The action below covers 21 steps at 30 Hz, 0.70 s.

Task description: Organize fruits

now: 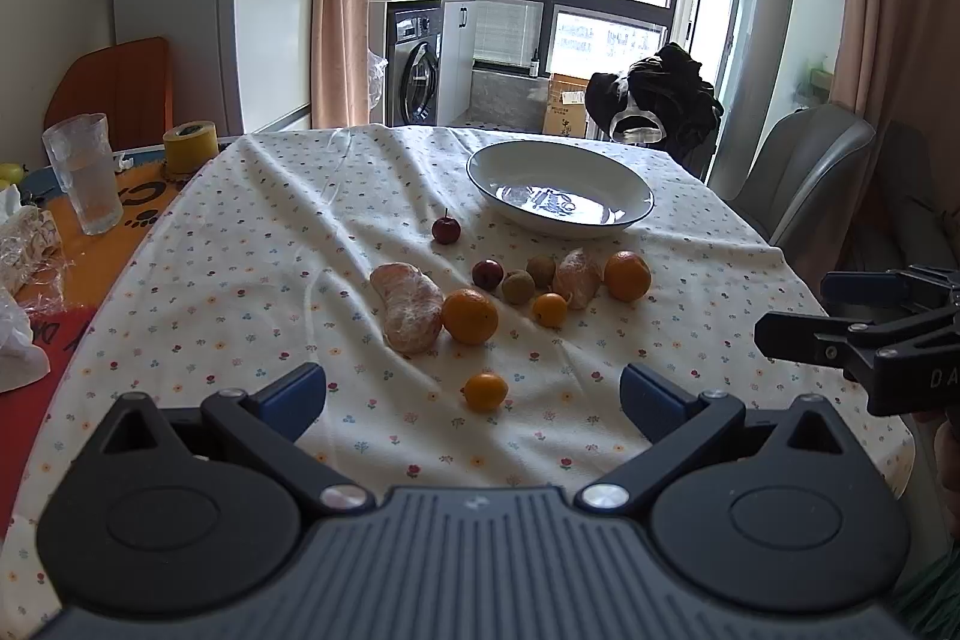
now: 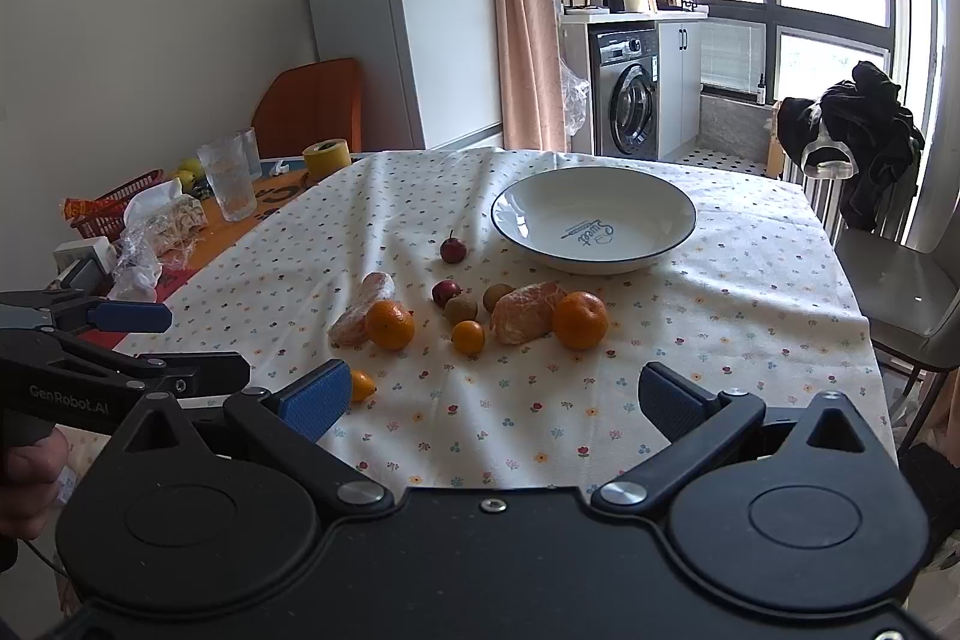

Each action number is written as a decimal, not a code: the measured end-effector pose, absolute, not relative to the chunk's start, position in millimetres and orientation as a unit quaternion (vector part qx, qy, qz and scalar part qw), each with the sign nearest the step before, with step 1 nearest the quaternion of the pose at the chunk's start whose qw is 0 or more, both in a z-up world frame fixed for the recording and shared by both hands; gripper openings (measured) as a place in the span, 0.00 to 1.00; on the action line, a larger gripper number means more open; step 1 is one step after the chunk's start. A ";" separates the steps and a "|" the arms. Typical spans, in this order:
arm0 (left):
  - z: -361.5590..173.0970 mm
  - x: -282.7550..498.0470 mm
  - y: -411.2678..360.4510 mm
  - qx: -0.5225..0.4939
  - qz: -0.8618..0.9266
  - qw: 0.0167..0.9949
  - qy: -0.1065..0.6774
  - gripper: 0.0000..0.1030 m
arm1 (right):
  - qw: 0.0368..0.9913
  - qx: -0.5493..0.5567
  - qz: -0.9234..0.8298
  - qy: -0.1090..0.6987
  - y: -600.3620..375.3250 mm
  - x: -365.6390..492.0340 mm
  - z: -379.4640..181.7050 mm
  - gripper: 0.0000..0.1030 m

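Ten fruits lie loose on a white flower-print tablecloth (image 1: pixel 288 244), all outside the shallow white ceramic bowl with a dark rim (image 2: pixel 684 226) at the far right, which holds none: two whole round oranges (image 1: pixel 470 316), two peeled pale-orange mandarins (image 1: pixel 408 307), two small orange kumquats (image 1: pixel 486 391), two dark red cherry-like fruits (image 1: pixel 445 230) and two dull brown-green round fruits (image 1: pixel 518 287). The left gripper (image 1: pixel 474 400) hangs low over the near cloth, blue pads spread wide and holding nothing, one kumquat between them. The right gripper (image 2: pixel 495 397) is likewise wide apart and empty. Only the right wrist view reads the blue lettering inside the bowl and shows a red mesh basket (image 2: pixel 114 205) at far left; only the left wrist view shows that kumquat whole.
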<state>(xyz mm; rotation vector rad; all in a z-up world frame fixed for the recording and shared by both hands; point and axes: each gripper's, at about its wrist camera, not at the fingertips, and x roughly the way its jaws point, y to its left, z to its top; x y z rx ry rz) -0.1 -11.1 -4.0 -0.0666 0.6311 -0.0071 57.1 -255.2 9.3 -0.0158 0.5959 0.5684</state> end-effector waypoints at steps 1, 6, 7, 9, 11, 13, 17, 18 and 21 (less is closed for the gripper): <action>-3.8 -0.2 -10.7 -0.033 -0.004 0.950 0.310 1.00 | 0.916 -0.007 0.276 0.290 -255.0 57.4 9.1 1.00; -1.9 -1.7 -11.1 -0.032 -0.006 0.951 0.308 1.00 | 0.916 -0.010 0.275 0.292 -253.9 57.6 8.8 1.00; -1.5 -1.7 -11.3 -0.032 -0.006 0.951 0.308 1.00 | 0.916 -0.009 0.275 0.292 -253.4 57.5 8.7 1.00; -1.1 -1.7 -11.0 -0.032 -0.006 0.951 0.308 1.00 | 0.916 -0.009 0.276 0.292 -253.3 57.6 8.7 1.00; -1.2 -1.7 -11.3 -0.032 -0.006 0.951 0.308 1.00 | 0.916 -0.010 0.275 0.291 -253.3 57.6 8.8 1.00; -1.2 -1.7 -11.2 -0.032 -0.006 0.951 0.308 1.00 | 0.916 -0.011 0.275 0.291 -252.8 57.6 9.0 1.00; -1.2 -1.7 -11.1 -0.031 -0.006 0.951 0.308 1.00 | 0.917 -0.013 0.273 0.290 -251.8 57.3 10.1 1.00; -0.9 -1.8 -10.6 -0.031 -0.007 0.951 0.308 1.00 | 0.917 -0.013 0.273 0.290 -251.8 57.4 10.3 1.00; -0.7 -2.1 -10.4 -0.032 -0.007 0.951 0.307 1.00 | 0.919 -0.012 0.271 0.287 -252.6 56.6 11.1 1.00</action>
